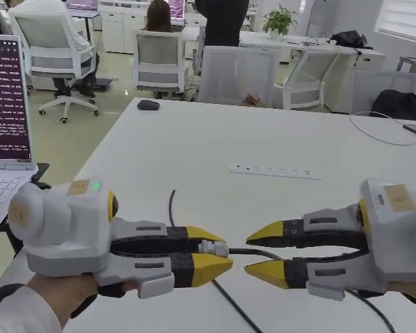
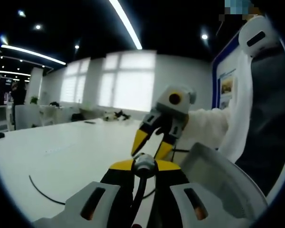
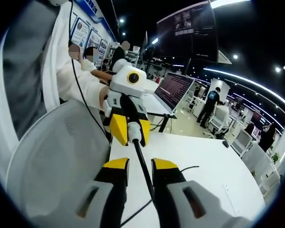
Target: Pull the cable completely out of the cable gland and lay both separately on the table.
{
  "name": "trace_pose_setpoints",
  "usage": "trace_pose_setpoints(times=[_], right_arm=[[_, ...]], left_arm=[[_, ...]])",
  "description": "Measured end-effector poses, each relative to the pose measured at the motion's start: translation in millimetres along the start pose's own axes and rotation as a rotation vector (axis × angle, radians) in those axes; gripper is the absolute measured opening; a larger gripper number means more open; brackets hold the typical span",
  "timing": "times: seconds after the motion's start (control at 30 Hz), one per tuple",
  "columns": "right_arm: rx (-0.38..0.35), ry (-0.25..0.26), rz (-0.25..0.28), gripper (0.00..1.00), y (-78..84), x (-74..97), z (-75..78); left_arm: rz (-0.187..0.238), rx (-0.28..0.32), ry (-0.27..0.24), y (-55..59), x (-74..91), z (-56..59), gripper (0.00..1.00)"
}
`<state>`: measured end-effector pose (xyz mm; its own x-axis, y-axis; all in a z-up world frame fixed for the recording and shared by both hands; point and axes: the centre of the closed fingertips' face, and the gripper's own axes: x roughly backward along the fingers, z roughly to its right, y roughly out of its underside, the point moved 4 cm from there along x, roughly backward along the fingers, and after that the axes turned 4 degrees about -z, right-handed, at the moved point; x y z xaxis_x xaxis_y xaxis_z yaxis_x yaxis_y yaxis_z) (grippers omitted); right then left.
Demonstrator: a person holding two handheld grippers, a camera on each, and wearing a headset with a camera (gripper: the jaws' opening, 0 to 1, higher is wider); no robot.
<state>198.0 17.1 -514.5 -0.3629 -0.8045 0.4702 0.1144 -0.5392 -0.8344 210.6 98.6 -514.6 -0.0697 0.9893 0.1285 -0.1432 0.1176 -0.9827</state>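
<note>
The cable (image 3: 141, 164) is not yet out.
The left gripper (image 1: 218, 251) clamps the cable gland (image 1: 211, 248); the right gripper (image 1: 256, 254) gapes around the cable; pull and laying-down remain.

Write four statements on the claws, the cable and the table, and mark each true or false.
1. The left claw is shut on the cable gland. True.
2. The right claw is clamped tight on the cable. False: its jaws stand apart, with the cable running between them.
3. The cable is fully out of the cable gland. False: it runs into the gland.
4. A white power strip lies on the table. True.
</note>
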Motion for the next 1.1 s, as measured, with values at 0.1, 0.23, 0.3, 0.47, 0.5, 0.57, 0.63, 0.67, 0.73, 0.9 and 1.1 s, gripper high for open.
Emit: trace_pose_setpoints(times=[0.1, 0.23, 0.3, 0.47, 0.5, 0.57, 0.63, 0.67, 0.73, 0.9, 1.1], right_arm=[[0.006, -0.010, 0.007, 0.19, -2.4, -3.0, -2.0], [0.015, -0.023, 0.003, 0.15, -1.8, -4.9, -5.5], [0.014, -0.020, 0.002, 0.08, 0.7, -4.3, -5.0], [0.013, -0.029, 0.003, 0.06, 3.2, -2.9, -7.6], [0.020, -0.029, 0.000, 0.06, 3.4, -3.0, -8.2], [0.022, -0.028, 0.000, 0.06, 3.5, -3.0, -8.0], [0.020, -0.026, 0.002, 0.05, 3.4, -3.1, -7.6], [0.020, -0.024, 0.003, 0.06, 3.4, -3.3, -7.2], [0.019, -0.023, 0.003, 0.06, 3.7, -3.7, -7.2], [0.006, -0.014, -0.004, 0.06, 10.3, -3.1, -6.1], [-0.013, 0.007, -0.017, 0.06, 19.9, 4.5, -2.6]], left_arm=[[-0.001, 0.001, 0.004, 0.4, 0.0, 0.1, 0.17], [-0.004, 0.002, 0.013, 0.9, -0.7, 1.2, 0.17], [-0.010, 0.002, 0.022, 1.9, -1.7, 2.7, 0.17], [-0.019, 0.000, 0.032, 3.0, -3.6, 4.5, 0.17], [-0.018, 0.000, 0.032, 2.9, -3.7, 4.5, 0.17], [-0.017, 0.001, 0.031, 2.9, -3.6, 4.6, 0.17], [-0.016, 0.003, 0.029, 2.8, -3.4, 4.3, 0.17], [-0.016, 0.004, 0.027, 2.8, -3.2, 4.1, 0.17], [-0.016, 0.008, 0.026, 3.0, -3.0, 3.9, 0.17], [-0.015, 0.032, 0.019, 3.7, -1.5, 1.9, 0.17], [-0.013, 0.041, 0.015, 3.7, -1.3, 0.7, 0.17]])
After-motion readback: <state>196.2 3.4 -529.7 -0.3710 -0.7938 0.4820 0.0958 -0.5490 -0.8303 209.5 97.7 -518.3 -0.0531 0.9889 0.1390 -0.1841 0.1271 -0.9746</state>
